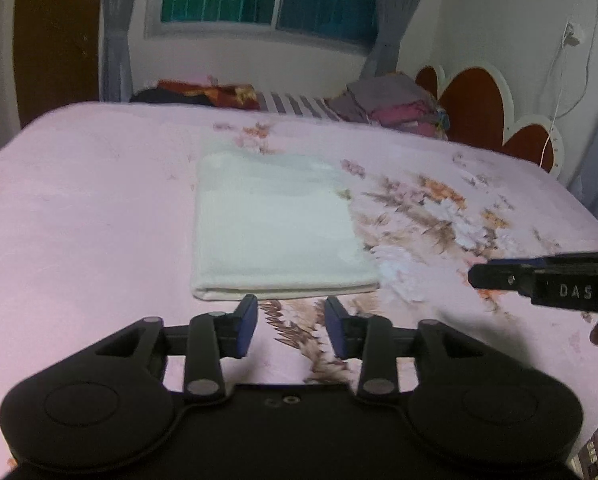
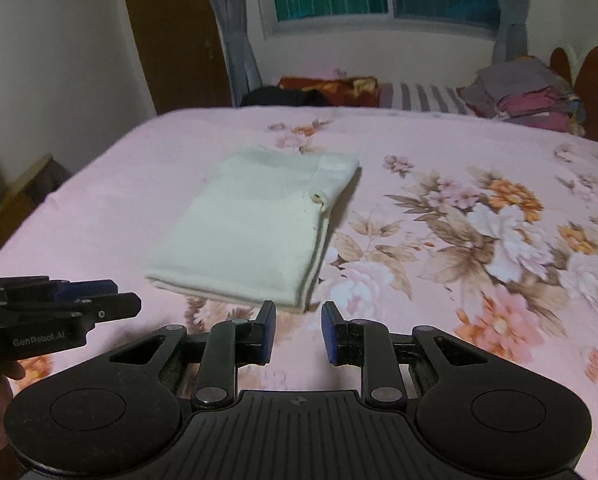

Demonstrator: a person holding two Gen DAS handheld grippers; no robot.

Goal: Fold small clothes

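Already the cream garment lies folded into a neat rectangle on the pink floral bedsheet, so this piece looks nearly or wholly done; whether another fold is wanted cannot be told. Just short of the garment's near edge, the left gripper and right gripper each hang with jaws parted, holding nothing. Only the right wrist view shows a small curled hem on the garment's right side, while the left wrist view shows its doubled near edge.
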